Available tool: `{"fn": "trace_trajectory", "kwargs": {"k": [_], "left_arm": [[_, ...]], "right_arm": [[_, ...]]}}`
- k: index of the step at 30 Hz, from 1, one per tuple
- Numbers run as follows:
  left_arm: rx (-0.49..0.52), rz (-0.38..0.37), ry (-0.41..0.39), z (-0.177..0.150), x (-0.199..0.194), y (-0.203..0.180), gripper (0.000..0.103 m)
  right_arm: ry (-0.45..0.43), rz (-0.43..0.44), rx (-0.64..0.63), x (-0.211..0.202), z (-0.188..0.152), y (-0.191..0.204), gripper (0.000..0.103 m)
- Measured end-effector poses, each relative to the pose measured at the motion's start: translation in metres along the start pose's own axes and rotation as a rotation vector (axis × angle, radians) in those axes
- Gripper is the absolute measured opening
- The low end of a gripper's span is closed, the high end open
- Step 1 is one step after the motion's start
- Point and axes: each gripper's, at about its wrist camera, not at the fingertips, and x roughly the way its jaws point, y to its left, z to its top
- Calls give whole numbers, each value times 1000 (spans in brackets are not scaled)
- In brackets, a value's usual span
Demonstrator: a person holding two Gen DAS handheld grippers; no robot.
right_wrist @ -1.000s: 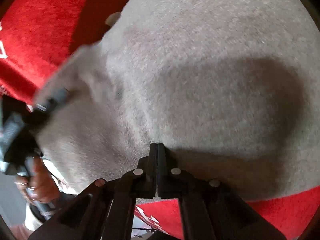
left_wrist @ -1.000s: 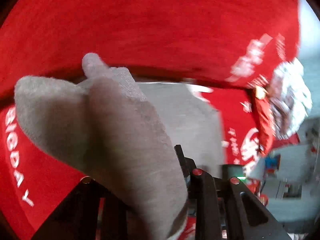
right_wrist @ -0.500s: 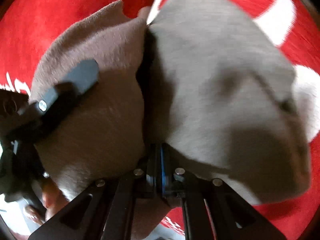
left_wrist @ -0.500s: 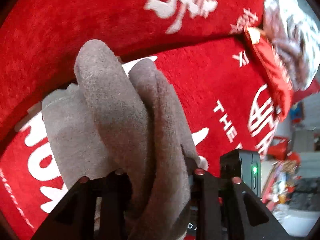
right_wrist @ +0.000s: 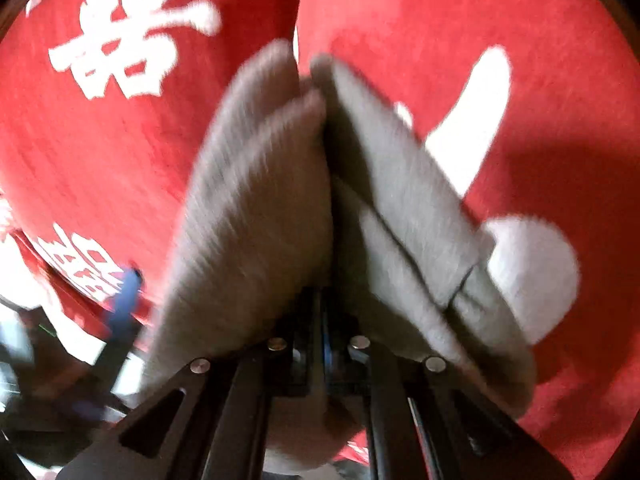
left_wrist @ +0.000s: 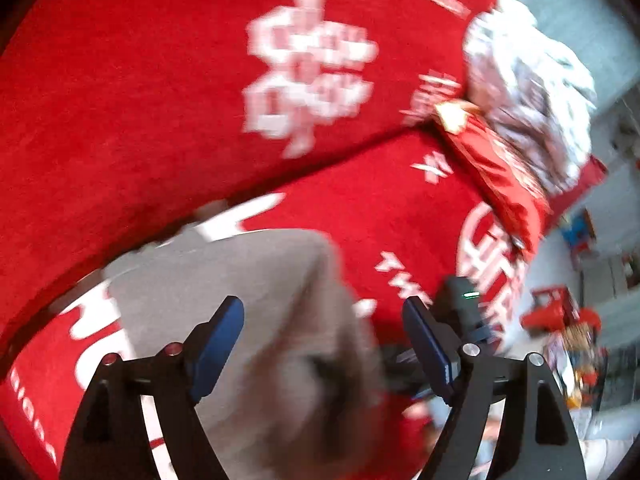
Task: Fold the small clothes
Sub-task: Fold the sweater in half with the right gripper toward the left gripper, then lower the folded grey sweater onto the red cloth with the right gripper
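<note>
A small grey garment (left_wrist: 256,320) lies bunched over the red cloth with white lettering (left_wrist: 160,100). My left gripper (left_wrist: 324,344) is open, its blue-padded fingers spread on either side of the grey fabric, which passes between them. In the right wrist view my right gripper (right_wrist: 320,320) is shut on the grey garment (right_wrist: 260,208), which rises folded in two flaps in front of the camera. The other gripper's camera block with a green light (left_wrist: 460,300) shows at the right in the left wrist view.
A red cushion or packet (left_wrist: 492,168) and a crumpled white and brown patterned cloth (left_wrist: 528,84) lie at the far right of the red surface. Beyond its right edge is a cluttered floor with red toys (left_wrist: 556,312).
My left gripper has opened and let go of the grey garment, which dropped low between its fingers. My right gripper keeps its hold, and the garment now hangs folded in two flaps.
</note>
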Motion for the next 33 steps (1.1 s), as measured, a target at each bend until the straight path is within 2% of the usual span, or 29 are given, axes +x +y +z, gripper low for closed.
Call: {"fn": "trace_trajectory", "kwargs": {"k": [3, 4, 6, 7, 8, 10, 11, 12, 14, 17, 21, 22, 25, 26, 27, 29, 31, 33], "left_arm": [[-114, 114, 1, -13, -2, 43, 82], [-143, 144, 17, -17, 0, 55, 82], [-208, 197, 46, -28, 7, 81, 82], [-238, 224, 59, -35, 10, 92, 82], [-262, 244, 72, -42, 12, 102, 82], [-289, 265, 92, -55, 16, 113, 82], [-295, 271, 99, -61, 18, 117, 82], [-297, 278, 107, -66, 21, 120, 82], [-285, 298, 121, -71, 26, 120, 82], [-283, 317, 146, -75, 31, 122, 82], [-341, 295, 158, -79, 33, 131, 82], [-349, 296, 156, -80, 33, 133, 82], [-355, 304, 151, -81, 30, 134, 82], [-356, 306, 147, -82, 29, 134, 82], [-356, 311, 141, -82, 28, 134, 82], [-358, 317, 142, -84, 28, 135, 82], [-362, 322, 151, -85, 31, 137, 82], [-367, 313, 152, -86, 35, 137, 82]], "right_arm": [[-37, 85, 74, -5, 4, -9, 5], [-46, 106, 91, -5, 2, -11, 7], [-76, 169, 150, -17, 9, -20, 19], [-86, 191, 174, -39, 23, -22, 39], [-98, 207, 195, -43, 27, -28, 61], [-112, 260, 226, -48, 26, -34, 69], [-115, 304, 242, -50, 24, -36, 69], [-115, 313, 242, -53, 26, -38, 69], [-91, 278, 205, -57, 32, -37, 69], [-32, 142, 100, -44, 39, -5, 69], [32, -73, -93, -28, 49, 37, 69], [41, -146, -155, -23, 53, 48, 65], [79, -330, -307, -5, 56, 75, 14], [86, -359, -374, 0, 53, 87, 14], [99, -337, -467, 4, 46, 105, 14], [104, -273, -562, 6, 37, 124, 14], [87, -308, -564, 6, 41, 121, 14], [71, -377, -494, 5, 53, 101, 14]]}}
